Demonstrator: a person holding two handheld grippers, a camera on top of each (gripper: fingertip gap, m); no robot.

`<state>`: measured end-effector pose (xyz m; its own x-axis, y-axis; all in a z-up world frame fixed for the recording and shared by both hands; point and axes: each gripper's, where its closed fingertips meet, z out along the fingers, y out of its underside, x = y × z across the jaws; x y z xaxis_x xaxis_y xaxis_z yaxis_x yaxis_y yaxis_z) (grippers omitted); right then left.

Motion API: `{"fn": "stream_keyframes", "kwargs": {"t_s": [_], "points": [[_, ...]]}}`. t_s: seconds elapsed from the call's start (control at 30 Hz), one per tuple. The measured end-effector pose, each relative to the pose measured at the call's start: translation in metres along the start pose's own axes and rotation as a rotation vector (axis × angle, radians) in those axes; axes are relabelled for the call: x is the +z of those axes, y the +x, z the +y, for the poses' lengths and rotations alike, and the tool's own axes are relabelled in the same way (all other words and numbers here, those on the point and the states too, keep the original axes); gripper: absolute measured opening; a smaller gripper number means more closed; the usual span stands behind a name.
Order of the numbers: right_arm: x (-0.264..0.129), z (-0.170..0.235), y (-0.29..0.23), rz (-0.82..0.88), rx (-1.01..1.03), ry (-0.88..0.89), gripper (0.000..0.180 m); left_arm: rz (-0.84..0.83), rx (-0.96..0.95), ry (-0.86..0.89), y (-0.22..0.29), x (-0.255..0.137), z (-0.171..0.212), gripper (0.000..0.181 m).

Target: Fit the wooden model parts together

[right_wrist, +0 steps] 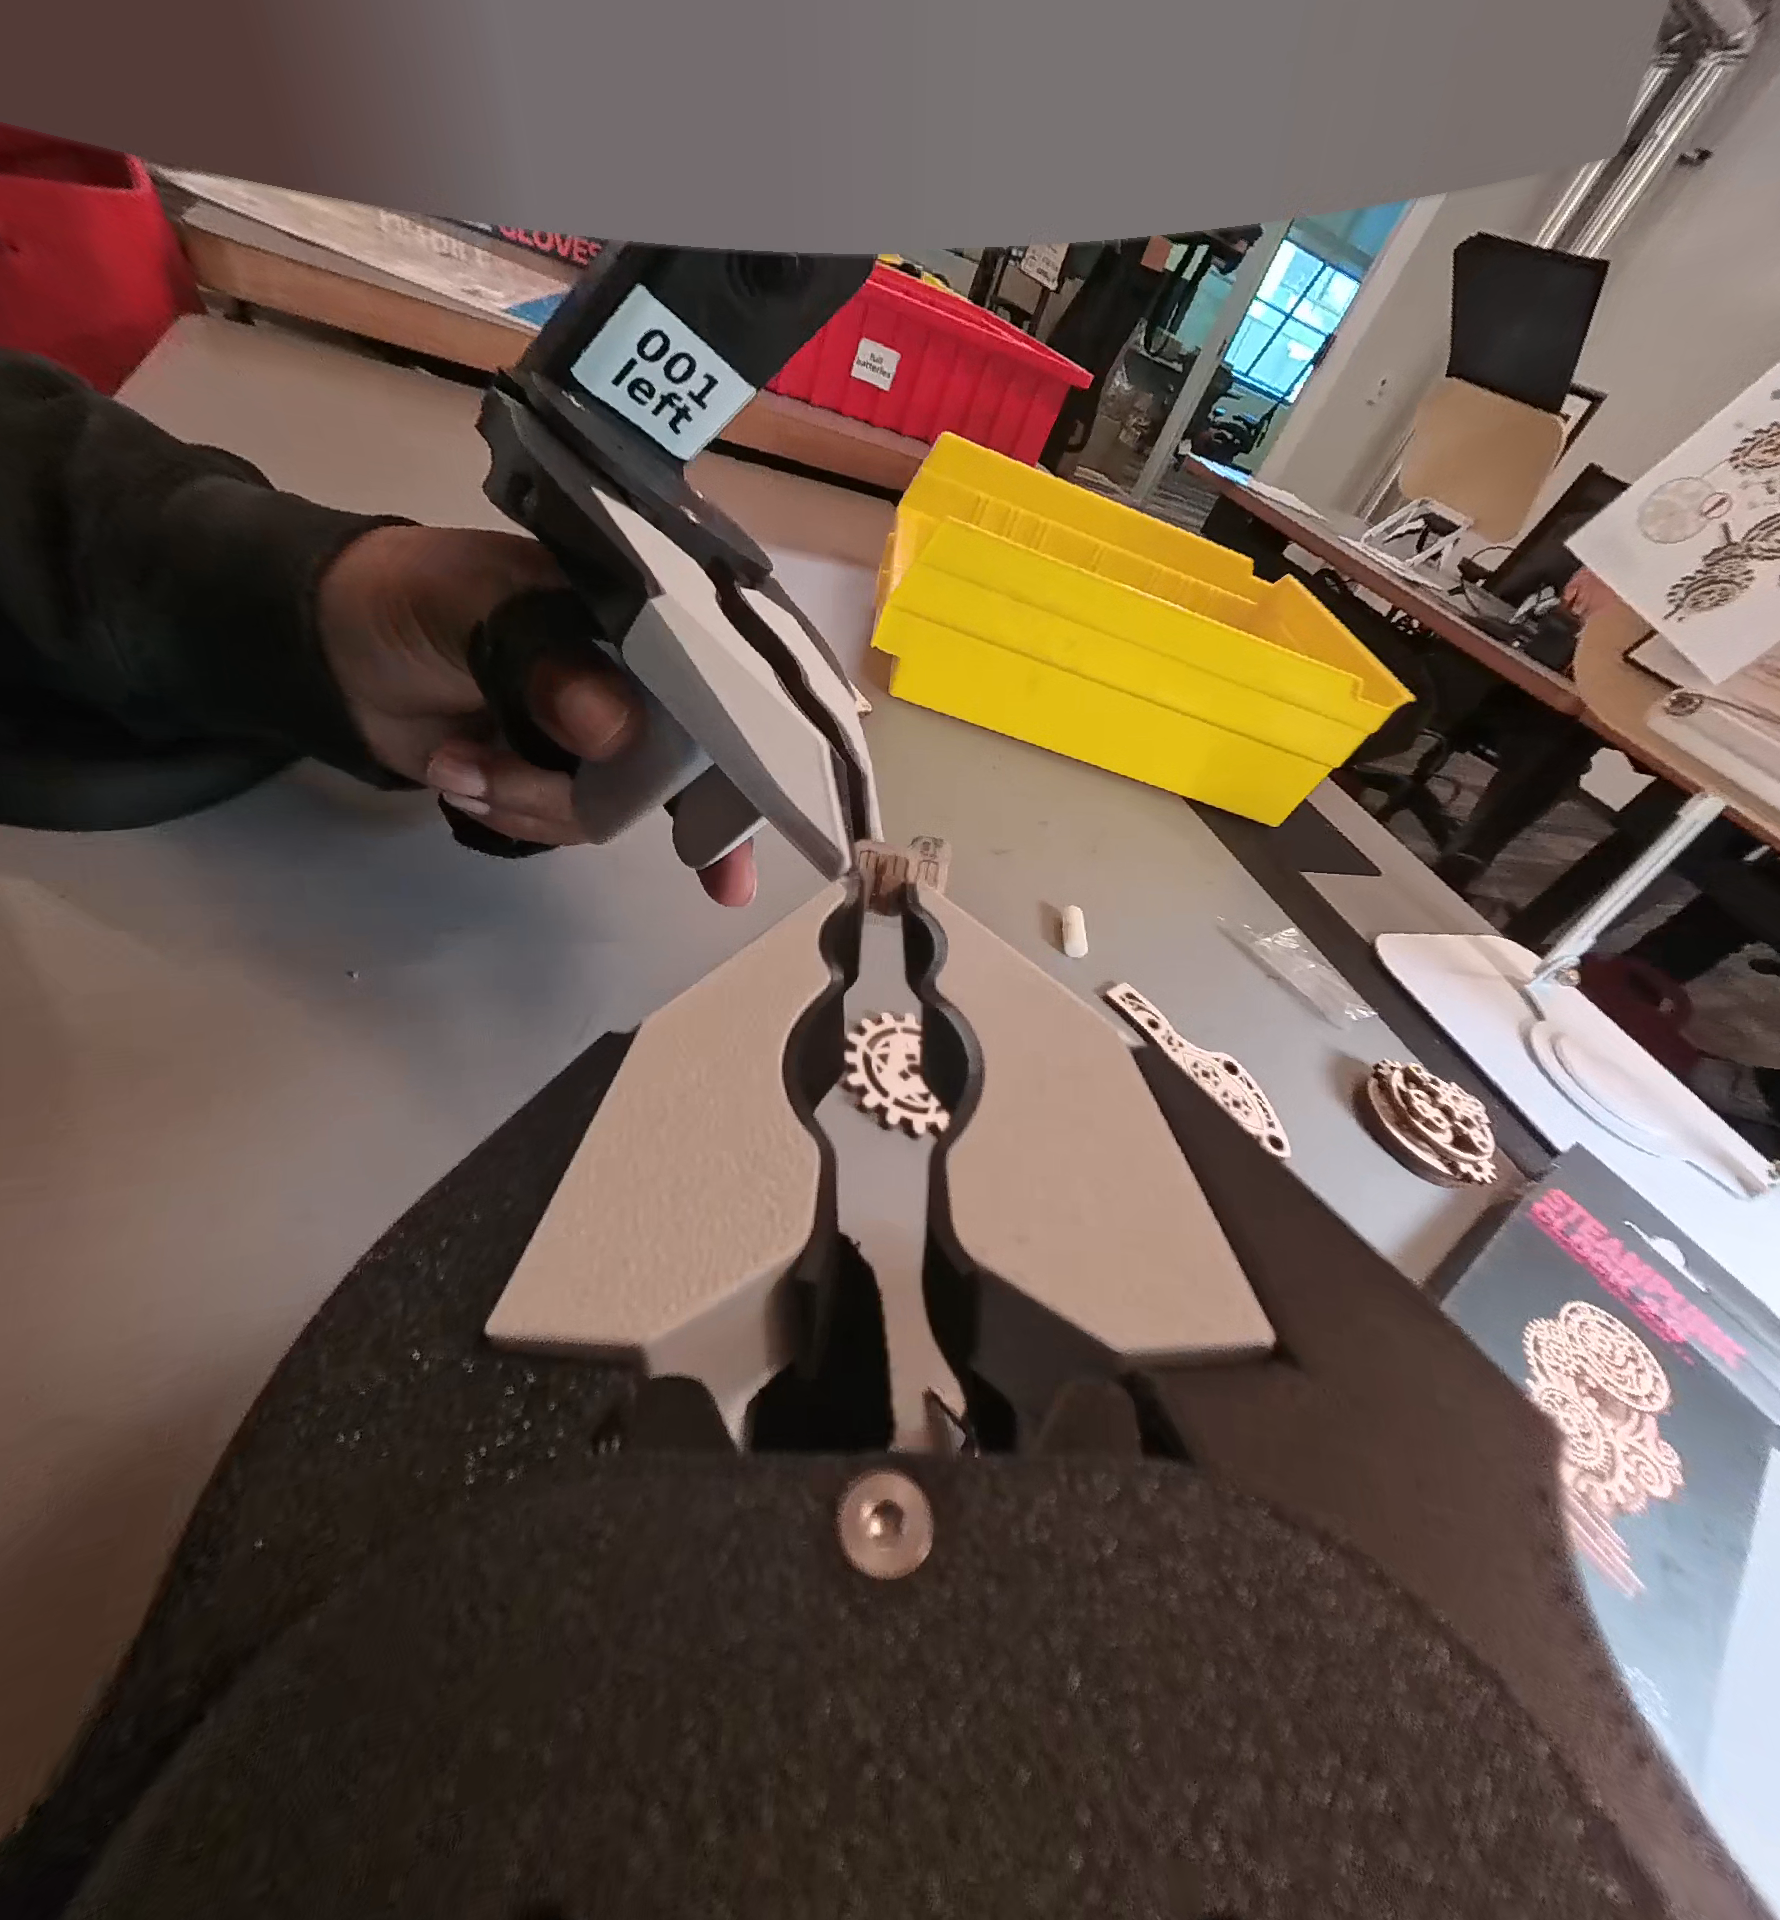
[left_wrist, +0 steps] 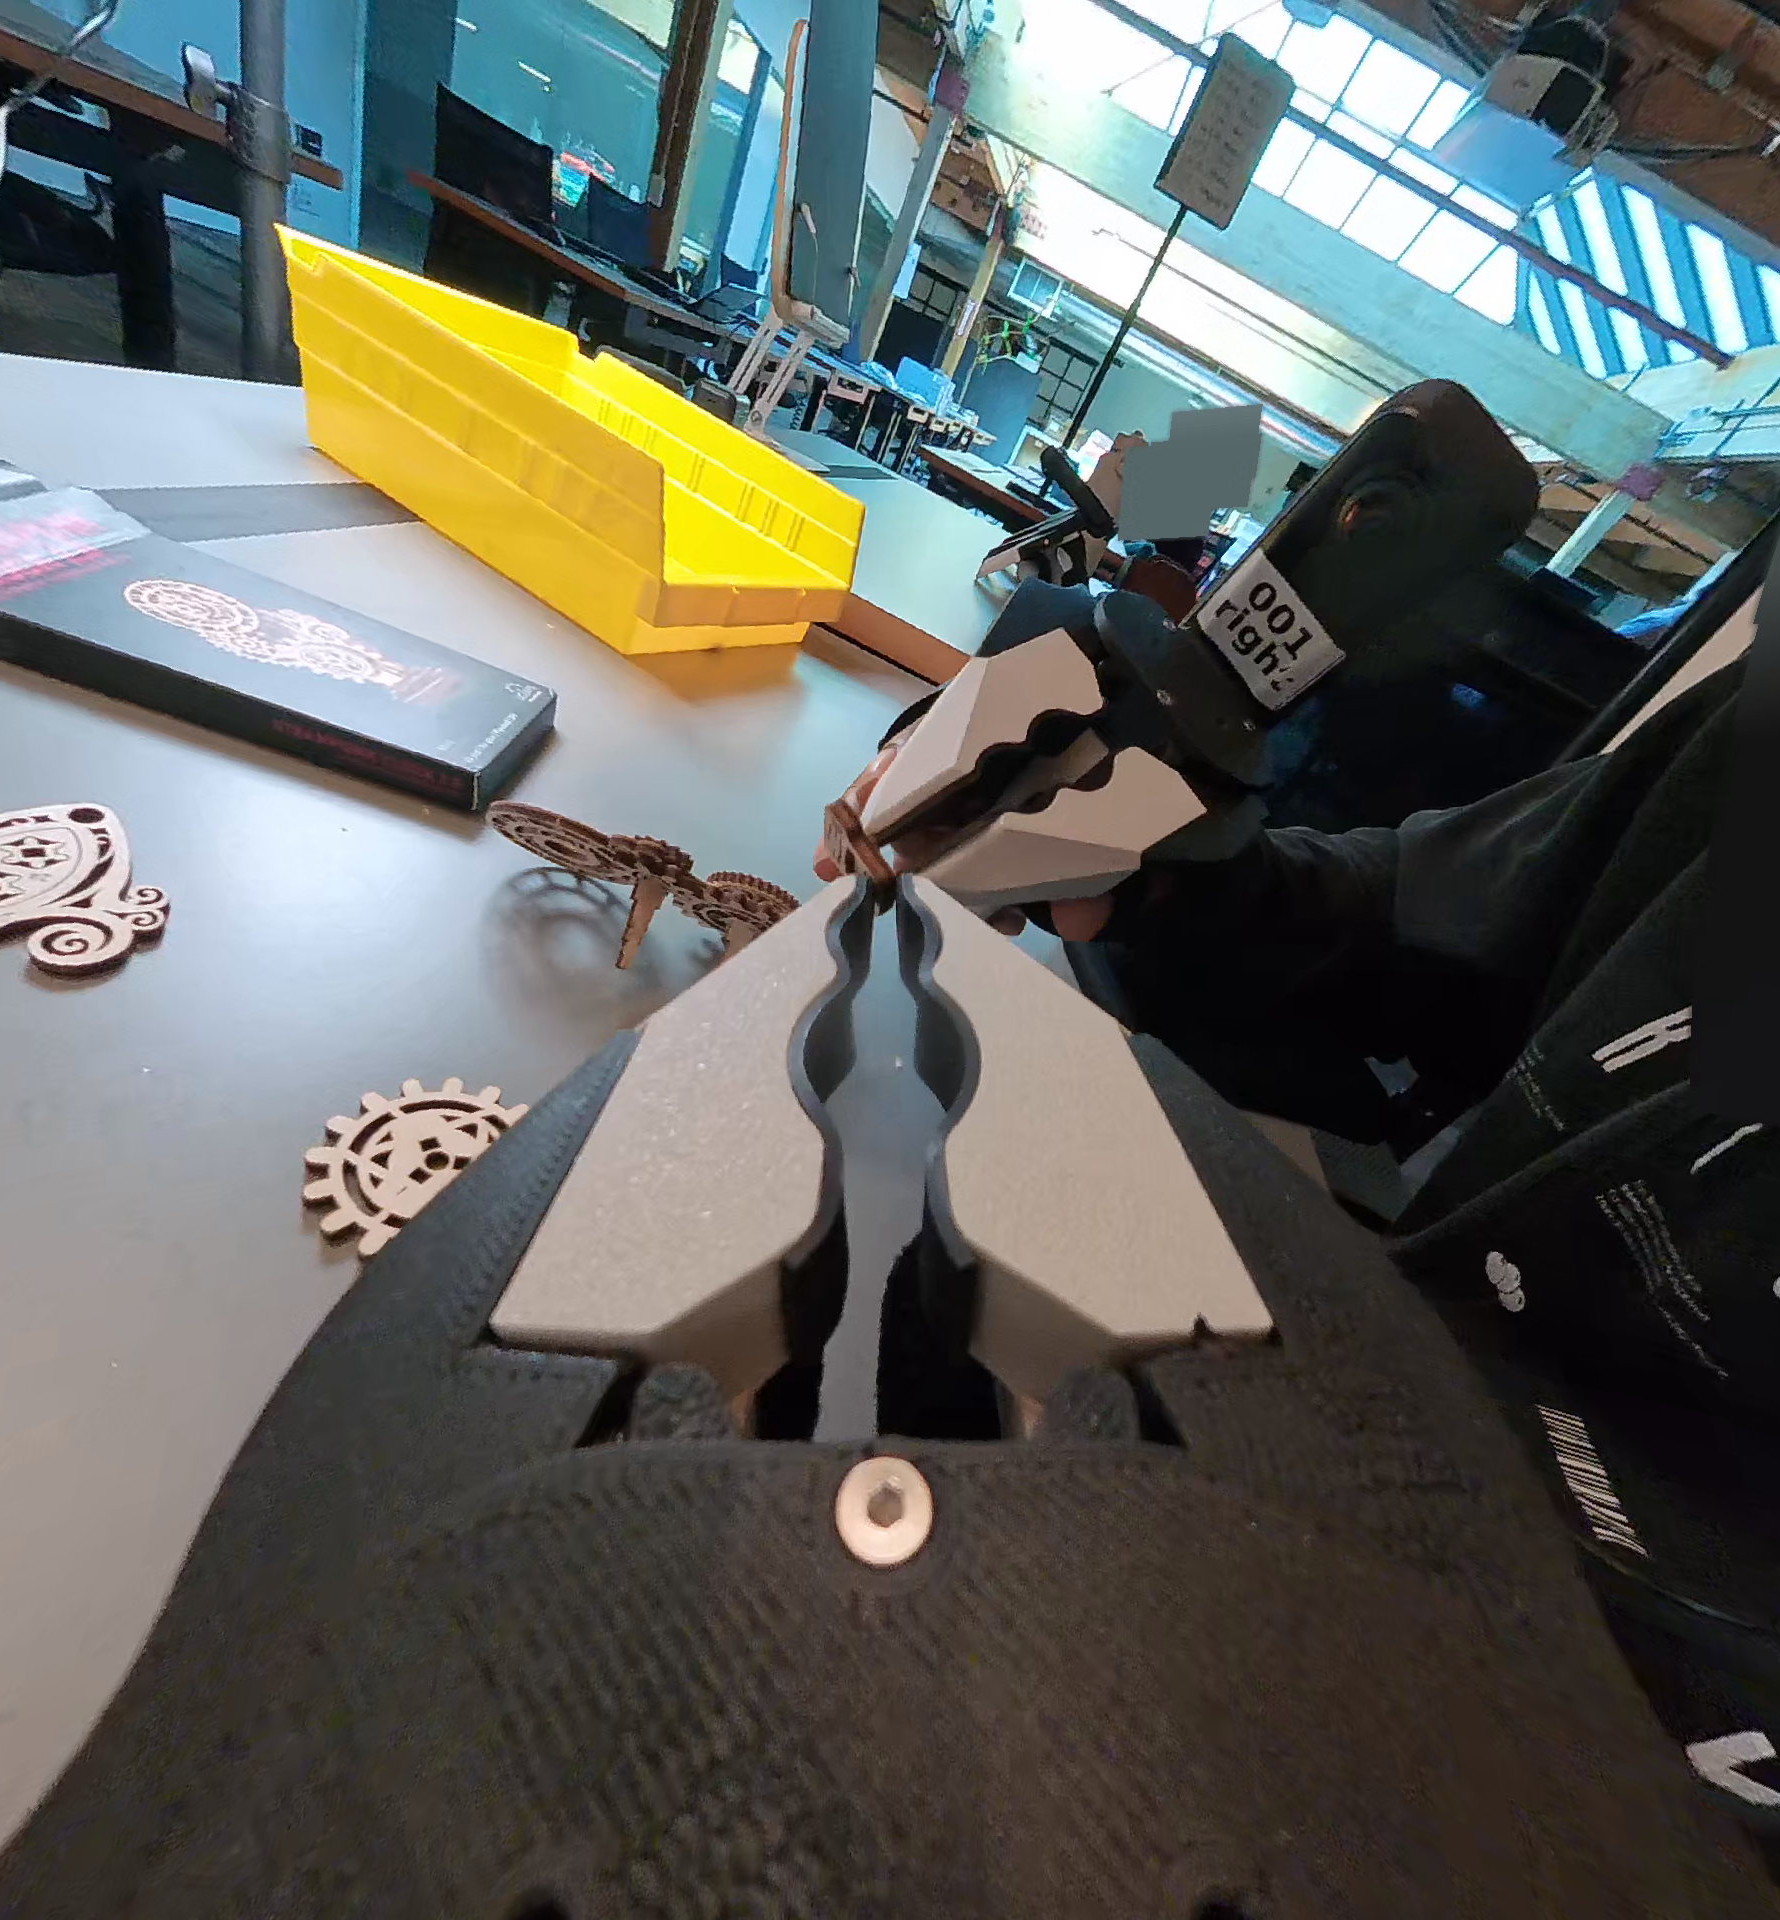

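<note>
My right gripper (right_wrist: 881, 896) is shut on a small slotted wooden part (right_wrist: 912, 862), held above the grey table (right_wrist: 190, 1039). My left gripper (left_wrist: 881, 896) is shut, its tips pinching the same small part from the other side. I cannot tell whether this is one piece or two pressed together. In the left wrist view the right gripper (left_wrist: 860, 847) comes in from the right with the part (left_wrist: 842, 831) at its tips. In the right wrist view the left gripper (right_wrist: 853, 854) comes in from the upper left. A loose wooden gear (left_wrist: 403, 1164) lies below on the table.
An assembled gear model (left_wrist: 647, 873), an ornate wooden plate (left_wrist: 24, 883) and a black box (left_wrist: 242, 665) lie on the table. A yellow bin (left_wrist: 574, 457) stands behind them. A small white peg (right_wrist: 1073, 928) and a white lamp base (right_wrist: 1551, 1039) are at the right. My left and right fingertips are right by each other. Left tips and right tips are each some 12 centimeters from the loose wooden gear (left_wrist: 403, 1164).
</note>
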<state>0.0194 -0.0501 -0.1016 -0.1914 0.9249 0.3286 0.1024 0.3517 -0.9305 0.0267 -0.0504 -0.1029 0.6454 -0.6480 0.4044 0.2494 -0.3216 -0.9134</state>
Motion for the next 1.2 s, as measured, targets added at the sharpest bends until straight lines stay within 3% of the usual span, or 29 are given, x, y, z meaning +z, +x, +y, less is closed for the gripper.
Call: {"fn": "stream_keyframes", "kwargs": {"t_s": [0.67,0.9,1.2], "points": [[0.005,0.013,-0.004,0.061,-0.110,-0.114,0.000,-0.209,0.367,-0.182,-0.006,-0.001,0.015,0.003],[0.005,0.012,0.001,0.098,-0.152,-0.119,0.000,-0.314,0.362,-0.176,-0.016,-0.001,0.010,0.001],[0.006,0.008,0.008,0.149,-0.124,-0.091,0.003,-0.317,0.300,-0.167,-0.020,-0.004,0.010,0.002]]}}
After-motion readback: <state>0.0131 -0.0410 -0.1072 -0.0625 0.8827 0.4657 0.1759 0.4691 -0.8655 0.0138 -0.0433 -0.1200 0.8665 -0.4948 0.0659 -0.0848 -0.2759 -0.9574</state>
